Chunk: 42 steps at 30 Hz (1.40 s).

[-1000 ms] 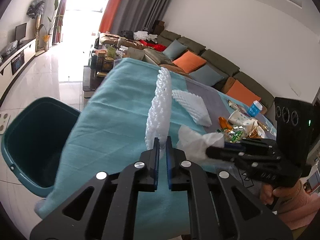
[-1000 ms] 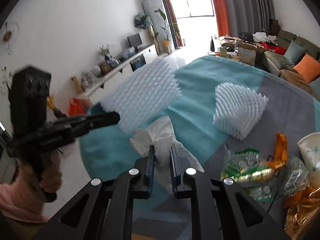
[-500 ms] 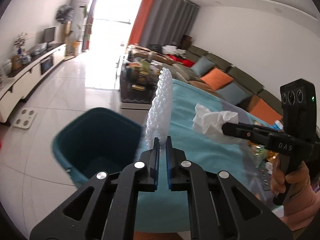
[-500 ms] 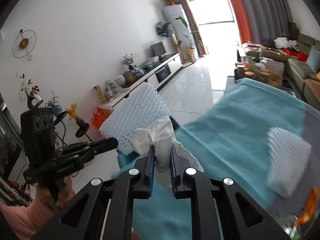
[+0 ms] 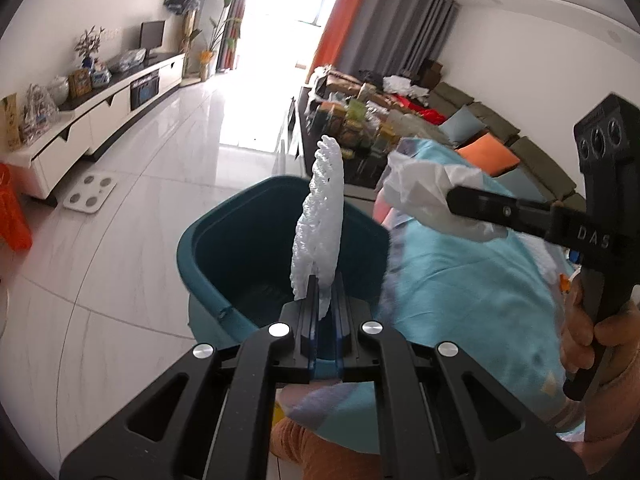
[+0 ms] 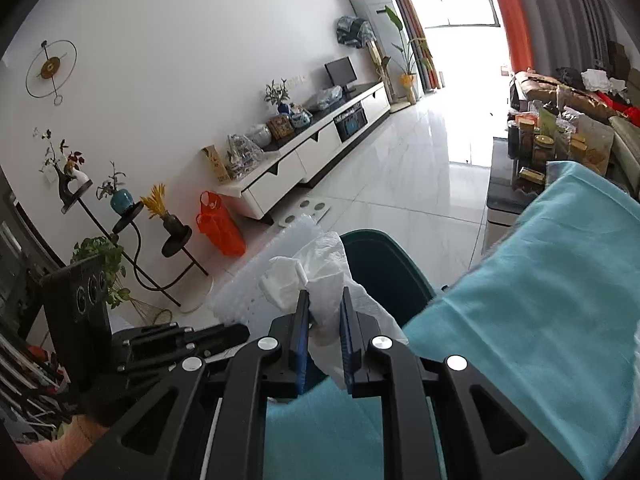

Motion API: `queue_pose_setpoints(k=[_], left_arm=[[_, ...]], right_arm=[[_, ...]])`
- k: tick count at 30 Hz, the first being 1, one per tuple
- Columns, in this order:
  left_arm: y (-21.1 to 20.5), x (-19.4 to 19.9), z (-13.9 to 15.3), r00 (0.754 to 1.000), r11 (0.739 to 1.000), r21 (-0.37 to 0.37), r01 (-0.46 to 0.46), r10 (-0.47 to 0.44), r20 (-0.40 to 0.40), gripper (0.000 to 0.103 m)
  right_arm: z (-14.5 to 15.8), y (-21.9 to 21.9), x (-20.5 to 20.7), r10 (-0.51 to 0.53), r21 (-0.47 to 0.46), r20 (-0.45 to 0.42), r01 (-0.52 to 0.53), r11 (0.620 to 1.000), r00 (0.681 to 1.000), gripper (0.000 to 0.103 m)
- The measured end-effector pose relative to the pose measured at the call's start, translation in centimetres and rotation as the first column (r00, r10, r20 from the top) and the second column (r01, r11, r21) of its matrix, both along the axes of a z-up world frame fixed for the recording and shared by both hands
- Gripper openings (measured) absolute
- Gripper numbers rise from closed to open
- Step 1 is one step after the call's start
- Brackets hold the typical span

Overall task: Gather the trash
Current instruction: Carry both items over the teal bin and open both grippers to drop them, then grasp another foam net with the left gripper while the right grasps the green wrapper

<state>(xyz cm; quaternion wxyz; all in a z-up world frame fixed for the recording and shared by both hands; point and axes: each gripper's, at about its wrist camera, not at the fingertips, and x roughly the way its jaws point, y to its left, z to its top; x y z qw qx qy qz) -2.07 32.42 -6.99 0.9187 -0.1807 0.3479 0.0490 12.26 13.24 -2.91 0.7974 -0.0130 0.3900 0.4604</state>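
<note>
Over the teal bin (image 5: 224,240), left fingers (image 5: 325,280) pinch ribbed foam netting (image 5: 320,220), right fingers (image 6: 324,300) clamp crumpled tissue (image 6: 316,276)

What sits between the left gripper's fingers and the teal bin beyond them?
Only the white foam net that the left gripper is clamped on: it rises from the fingers in front of the teal bin. The left wrist view shows it.

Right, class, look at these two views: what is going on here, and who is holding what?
A person is clearing trash with a handheld gripper in each hand. The left gripper has its jaws shut on a white foam net sleeve, held upright over the open teal bin on the floor. The right gripper is shut on a crumpled white tissue, near the bin beside the teal-covered table. Nothing has been dropped yet.
</note>
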Motion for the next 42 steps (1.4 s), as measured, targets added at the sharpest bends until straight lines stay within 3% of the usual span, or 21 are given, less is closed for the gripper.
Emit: queue_pose_setpoints(k=[9, 14, 17, 21, 28, 32, 36, 42], left_arm=[[1.3, 2.5, -3.6, 0.996, 0.998, -0.049, -0.026, 0.022, -0.081, 0.007], [1.2, 4.2, -5.1, 0.994, 0.997, -0.072, -0.039, 0.031, -0.108, 0.008], [1.1, 5.0, -5.9, 0.993, 0.996, -0.082, -0.044, 0.035, -0.114, 0.013], [0.6, 5.6, -6.1, 0.994, 0.995, -0.088, -0.054, 0.044, -0.103, 0.017], [-1.2, 4.8, -3.7, 0.999, 0.998, -0.041, -0.036, 0.035, -0.021, 0.031], [-3.8, 4.2, -1.5, 0.999, 1.0, -0.002, 0.031, -0.031, 0.043, 0.042], [-7.9, 4.2, 0.1, 0.985, 0.99, 0.016, 0.143, -0.144, 0.095, 0.045], [-16.0, 5.3, 1.1, 0.924, 0.933, 0.024, 0.358, -0.358, 0.131, 0.046]], right_arm=[[-2.7, 4.7, 1.8, -0.016, -0.1, -0.052, 0.011, 0.995, 0.999, 0.014], [-4.3, 6.2, 2.5, -0.039, -0.149, -0.078, 0.027, 0.988, 0.996, 0.021], [-4.6, 6.2, 2.6, -0.051, -0.156, -0.086, 0.037, 0.987, 0.995, 0.021], [-4.5, 5.8, 2.6, -0.059, -0.144, -0.082, 0.047, 0.989, 0.995, 0.031], [-2.5, 3.1, 2.0, -0.063, -0.076, -0.065, 0.058, 0.995, 0.996, 0.031], [0.0, 0.2, 0.4, -0.051, -0.031, 0.002, 0.051, 0.998, 0.999, 0.036], [1.9, -3.8, -1.3, -0.068, -0.003, 0.065, 0.069, 0.998, 0.996, 0.037], [3.7, -11.1, -3.1, -0.153, 0.024, 0.12, 0.151, 0.988, 0.981, 0.038]])
